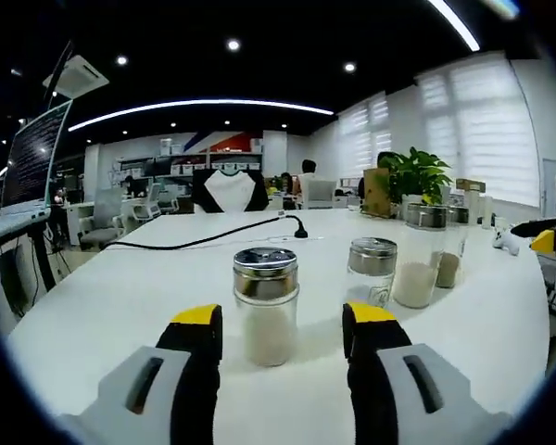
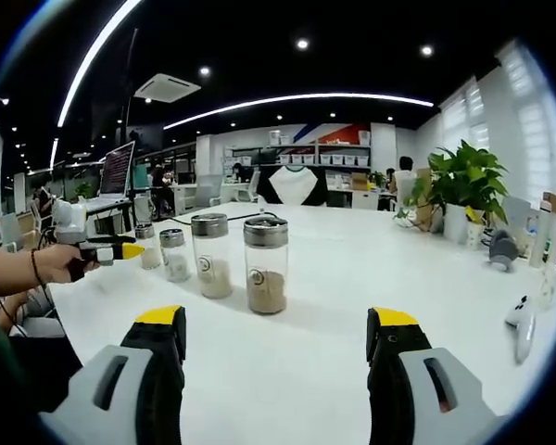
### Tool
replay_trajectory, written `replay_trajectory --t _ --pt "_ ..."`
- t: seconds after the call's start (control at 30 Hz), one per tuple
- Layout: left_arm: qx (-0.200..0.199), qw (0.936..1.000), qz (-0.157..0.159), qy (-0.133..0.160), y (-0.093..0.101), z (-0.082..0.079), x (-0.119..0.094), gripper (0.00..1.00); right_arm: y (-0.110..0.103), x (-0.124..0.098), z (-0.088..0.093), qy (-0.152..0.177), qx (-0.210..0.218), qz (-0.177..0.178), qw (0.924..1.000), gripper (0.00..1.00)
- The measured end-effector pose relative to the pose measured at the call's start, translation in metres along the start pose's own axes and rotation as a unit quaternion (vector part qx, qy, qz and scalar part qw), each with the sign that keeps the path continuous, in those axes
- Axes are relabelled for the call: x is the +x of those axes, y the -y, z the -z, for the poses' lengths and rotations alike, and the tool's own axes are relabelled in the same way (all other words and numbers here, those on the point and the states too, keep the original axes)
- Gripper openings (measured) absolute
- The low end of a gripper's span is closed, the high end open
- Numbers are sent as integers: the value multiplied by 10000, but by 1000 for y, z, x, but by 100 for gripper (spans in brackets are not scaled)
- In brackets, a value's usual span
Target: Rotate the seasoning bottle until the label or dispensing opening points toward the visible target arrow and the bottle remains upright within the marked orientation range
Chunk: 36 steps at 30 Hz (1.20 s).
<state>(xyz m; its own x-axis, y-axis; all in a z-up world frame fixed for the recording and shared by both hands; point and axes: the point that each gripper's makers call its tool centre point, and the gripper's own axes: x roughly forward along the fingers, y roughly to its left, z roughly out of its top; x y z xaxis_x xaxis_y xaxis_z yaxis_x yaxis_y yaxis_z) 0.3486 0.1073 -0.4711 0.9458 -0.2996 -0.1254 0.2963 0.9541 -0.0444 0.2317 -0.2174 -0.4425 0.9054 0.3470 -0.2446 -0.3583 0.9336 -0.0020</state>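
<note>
seasoning bottle (image 1: 265, 305) upright, mid-bench (image 1: 120, 287) | probably glass — rigid, slippery; grip below cap | left hand-held gripper (image 1: 283, 326) open around it, right hand-held gripper (image 2: 276, 332) open, empty

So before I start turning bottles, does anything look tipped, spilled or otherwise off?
Nothing stands out. The four seasoning bottles stand upright in a row with lids on, and the white table around them shows no spilled powder.

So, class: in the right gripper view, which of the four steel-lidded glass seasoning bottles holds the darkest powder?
The tallest steel-lidded glass bottle, standing nearest that view's right gripper: its filling is brownish tan, while the other three bottles hold paler, whitish powder.
</note>
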Motion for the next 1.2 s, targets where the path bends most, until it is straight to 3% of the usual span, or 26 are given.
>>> replay_trajectory --t 0.13,0.4,0.53,0.73,1.13,1.2 --pt "-128 9993 -328 -111 -12 3 5 55 -2 0 0 21 2 -30 10000 81" --pt "-106 9986 -509 -10 -4 3 15 48 -4 2 0 46 28 -72 10000 81" --pt "163 9975 -690 19 -7 -2 18 49 -2 0 0 27 -8 -67 10000 81" --pt "83 9980 -629 46 -9 -6 21 35 4 -2 -2 34 5 -20 10000 81" --pt "104 9989 -446 62 -6 -7 17 35 4 1 -2 40 18 -21 10000 81" --pt "308 9988 -378 20 -5 -7 18 35 4 1 -2 44 46 -18 10000 82"
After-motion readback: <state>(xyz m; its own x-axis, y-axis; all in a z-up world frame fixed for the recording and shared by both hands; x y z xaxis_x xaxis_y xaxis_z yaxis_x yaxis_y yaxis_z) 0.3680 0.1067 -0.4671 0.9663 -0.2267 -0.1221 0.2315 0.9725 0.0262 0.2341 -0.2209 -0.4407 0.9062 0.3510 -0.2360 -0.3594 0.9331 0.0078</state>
